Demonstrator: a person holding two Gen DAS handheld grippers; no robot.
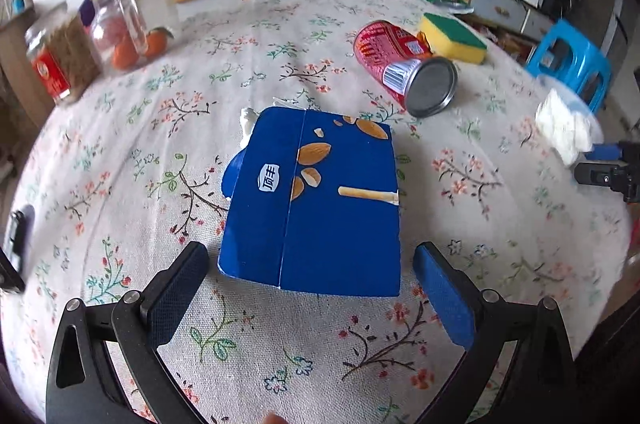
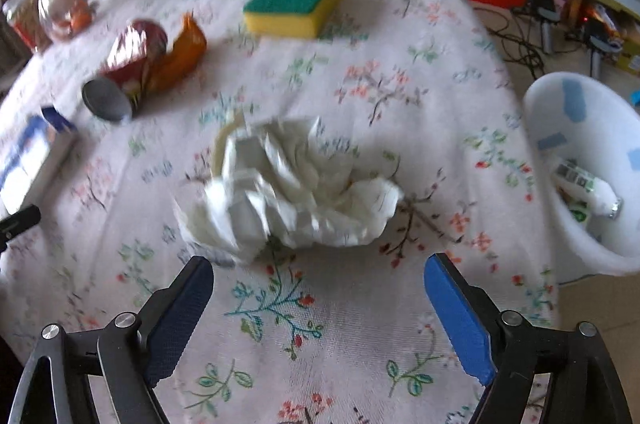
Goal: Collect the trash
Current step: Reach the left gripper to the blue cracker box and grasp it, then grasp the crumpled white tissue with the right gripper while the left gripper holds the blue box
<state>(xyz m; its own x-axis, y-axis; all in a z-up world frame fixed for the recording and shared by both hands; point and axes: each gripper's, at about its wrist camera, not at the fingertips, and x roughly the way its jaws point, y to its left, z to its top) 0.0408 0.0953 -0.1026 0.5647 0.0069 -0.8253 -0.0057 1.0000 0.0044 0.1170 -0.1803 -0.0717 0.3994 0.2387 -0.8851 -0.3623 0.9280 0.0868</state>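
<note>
Approach step. Left gripper (image 1: pixel 310 260), fingers spread and empty, faces the blue carton (image 1: pixel 316 200) lying on the bench (image 1: pixel 120 152) at twelve o'clock. Right gripper (image 2: pixel 318 274), fingers likewise spread, faces the crumpled paper (image 2: pixel 288 188); the white bin (image 2: pixel 580 160) sits at three o'clock. Next, each must straddle its item and close.

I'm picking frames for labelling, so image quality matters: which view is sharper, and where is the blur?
Left wrist view: mostly sharp, print on the blue box legible, only the white wad at the right edge smeared. Right wrist view: motion-blurred throughout, crumpled tissue and sponge soft; both bend straight lines.
</note>
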